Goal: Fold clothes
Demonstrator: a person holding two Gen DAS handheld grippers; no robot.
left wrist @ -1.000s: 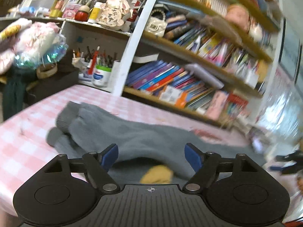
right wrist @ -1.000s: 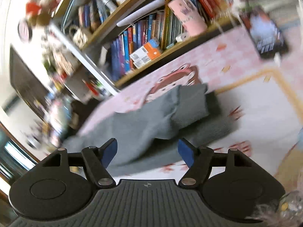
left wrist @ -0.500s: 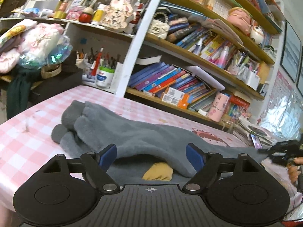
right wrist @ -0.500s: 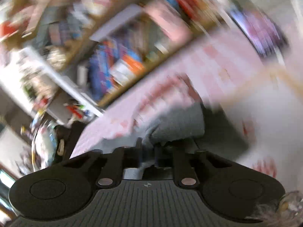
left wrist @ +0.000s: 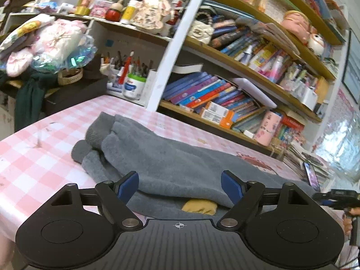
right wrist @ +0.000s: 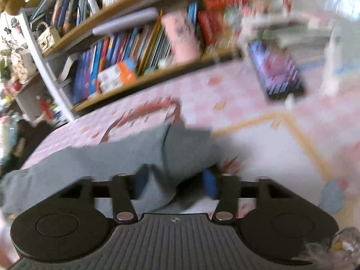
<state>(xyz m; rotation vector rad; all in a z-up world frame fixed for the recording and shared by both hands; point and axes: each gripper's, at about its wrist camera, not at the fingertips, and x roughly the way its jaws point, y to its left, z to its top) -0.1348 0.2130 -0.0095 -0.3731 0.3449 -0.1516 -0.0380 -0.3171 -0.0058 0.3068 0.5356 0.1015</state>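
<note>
A grey fleece garment [left wrist: 171,164] lies stretched across a counter [left wrist: 40,157] covered in a pink and white checked cloth, with crowded bookshelves [left wrist: 236,85] behind it. The garment looks like soft trousers, already folded lengthwise, ribbed cuffs at the far left end. A small yellow patch [left wrist: 199,205], perhaps a label or lining, peeks out from under its near edge.

The left hand-held gripper [left wrist: 180,185] hovers just above the garment's near edge with its blue-tipped fingers spread wide, touching nothing; it has hardly shifted over the last second.

The right hand-held gripper [right wrist: 175,185] is at the other end of the garment. Half a second ago its jaws were pressed fully together at the cloth; they have just been opening again and now stand about half spread. A bunched fold of grey fabric sits between them. The view is blurred, so it is hard to say whether the pads press on it, but they appear slack around it.

Judged from this, the right end was pinched and then let go, perhaps to take a better hold before the next fold
</note>
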